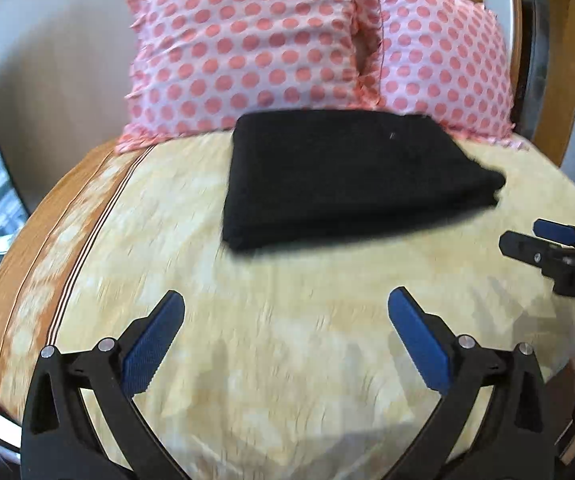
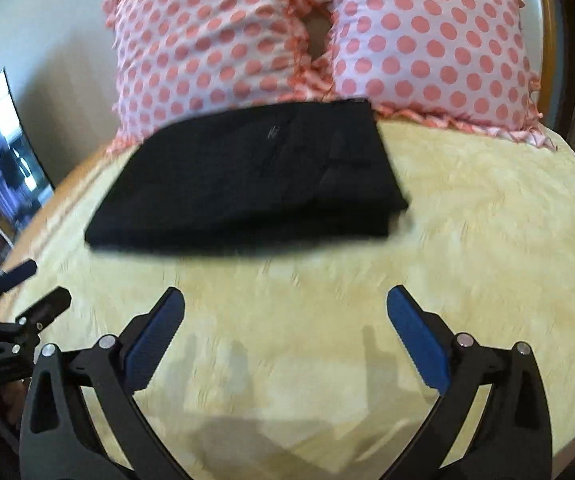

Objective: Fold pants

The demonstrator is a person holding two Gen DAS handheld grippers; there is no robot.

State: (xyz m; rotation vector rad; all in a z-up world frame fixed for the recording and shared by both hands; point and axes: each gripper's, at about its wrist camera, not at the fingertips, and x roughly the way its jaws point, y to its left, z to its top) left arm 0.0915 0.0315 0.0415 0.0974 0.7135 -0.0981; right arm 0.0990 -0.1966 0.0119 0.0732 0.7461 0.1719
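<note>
Black pants (image 1: 351, 180), folded into a compact stack, lying on yellow bedspread (image 1: 271, 360) against polka-dot pillows (image 1: 247, 48). Left gripper (image 1: 286, 304) and right gripper (image 2: 286, 304): fingers spread apart, empty, short of the pants, not touching.

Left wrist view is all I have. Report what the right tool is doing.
Observer: The right tool is open with nothing between its fingers, over the bare bedspread and short of the pants.
Operator: Describe the pants' right end.
Observer: Stacked layers show along that end, so the pants lie folded.
Operator: Check my left tool from outside.
Observer: The left tool shows at the right wrist view's left edge, fingers apart and holding nothing.
</note>
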